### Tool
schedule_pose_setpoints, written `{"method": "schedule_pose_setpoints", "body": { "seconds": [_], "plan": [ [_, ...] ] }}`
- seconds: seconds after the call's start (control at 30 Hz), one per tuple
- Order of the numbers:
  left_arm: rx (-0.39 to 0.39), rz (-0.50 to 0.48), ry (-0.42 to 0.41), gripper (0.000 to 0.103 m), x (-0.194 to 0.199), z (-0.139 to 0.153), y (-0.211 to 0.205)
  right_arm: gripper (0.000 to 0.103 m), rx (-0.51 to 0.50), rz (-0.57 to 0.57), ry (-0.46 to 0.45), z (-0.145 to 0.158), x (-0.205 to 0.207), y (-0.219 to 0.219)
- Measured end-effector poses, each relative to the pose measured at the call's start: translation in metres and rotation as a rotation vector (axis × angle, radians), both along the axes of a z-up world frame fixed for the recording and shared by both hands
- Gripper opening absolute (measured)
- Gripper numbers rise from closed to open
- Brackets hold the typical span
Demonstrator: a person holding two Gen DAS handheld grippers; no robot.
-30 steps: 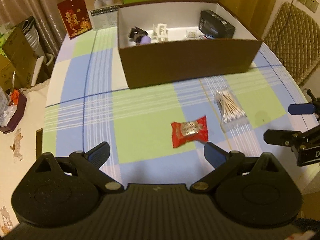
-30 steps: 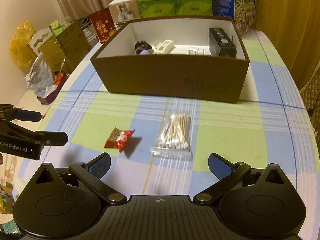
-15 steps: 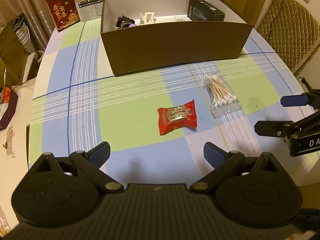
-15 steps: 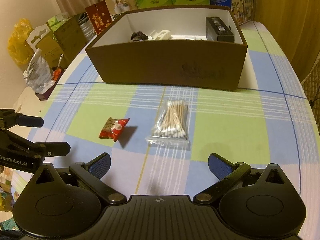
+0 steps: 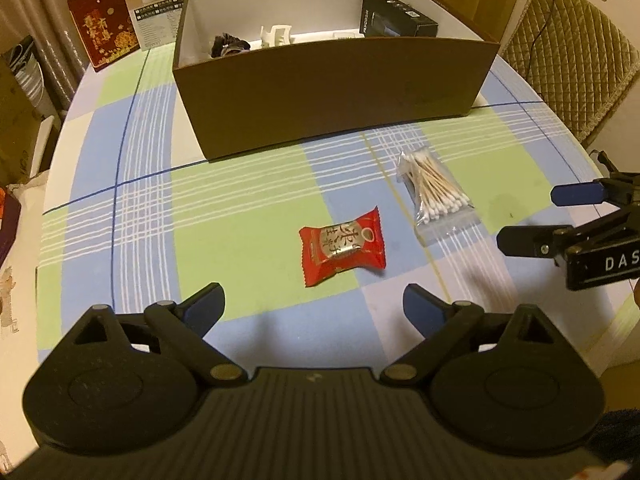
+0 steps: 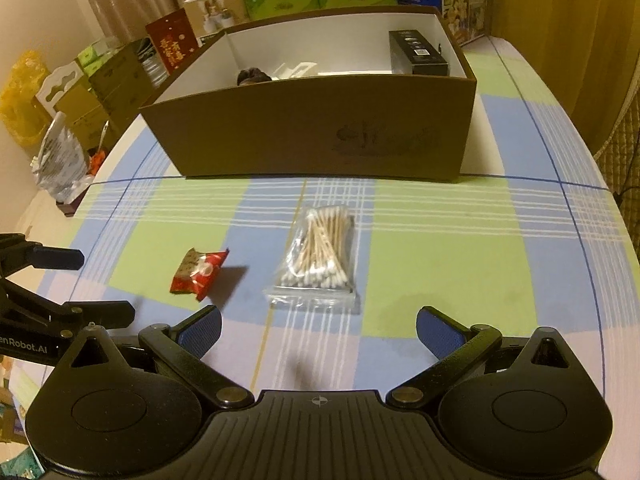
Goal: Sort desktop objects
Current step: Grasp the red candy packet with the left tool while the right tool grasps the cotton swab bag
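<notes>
1. Left gripper (image 5: pixel 312 308): fingers spread wide, released, nothing between them. Hovers over the checked surface (image 5: pixel 240 240), aimed at the red candy packet (image 5: pixel 342 246).
2. Red candy packet lies flat on the surface just ahead of the left fingers, not touched. In the right wrist view it sits front-left (image 6: pixel 199 274), casting a shadow to its right.
3. Cotton swab bag (image 5: pixel 434 196) lies just right of the candy, apart from it, clear plastic, swab tips toward the near end. Right wrist view has it nearly centred (image 6: pixel 318 256).
4. Brown box (image 5: pixel 332 92) stands behind both items, open top, white inside. Holds a dark hair tie (image 5: pixel 228 45), a white clip (image 5: pixel 276 36) and a black carton (image 5: pixel 396 20) at the right end.
5. Right gripper (image 6: pixel 318 330): fingers released, wide apart, empty, lined up on the swab bag, not touching it.
</notes>
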State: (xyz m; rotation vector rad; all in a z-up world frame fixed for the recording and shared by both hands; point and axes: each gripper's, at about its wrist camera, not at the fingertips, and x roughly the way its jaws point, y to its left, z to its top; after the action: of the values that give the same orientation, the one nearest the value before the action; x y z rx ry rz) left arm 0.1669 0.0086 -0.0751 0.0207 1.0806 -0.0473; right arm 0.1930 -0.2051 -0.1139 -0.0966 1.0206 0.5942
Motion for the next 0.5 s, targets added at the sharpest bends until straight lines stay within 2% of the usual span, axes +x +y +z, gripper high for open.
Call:
{"method": "schedule_pose_setpoints", "body": {
  "seconds": [0.27, 0.5],
  "plan": [
    [-0.029, -0.028, 0.003, 0.087, 0.020, -0.018, 0.003, 0.101, -0.011, -0.025, 0.023, -0.009, 0.014, -0.005],
    [0.030, -0.164, -0.021, 0.079, 0.035, -0.031, -0.002, 0.101, -0.014, -0.054, 0.043, -0.014, 0.023, -0.014]
  ]
}}
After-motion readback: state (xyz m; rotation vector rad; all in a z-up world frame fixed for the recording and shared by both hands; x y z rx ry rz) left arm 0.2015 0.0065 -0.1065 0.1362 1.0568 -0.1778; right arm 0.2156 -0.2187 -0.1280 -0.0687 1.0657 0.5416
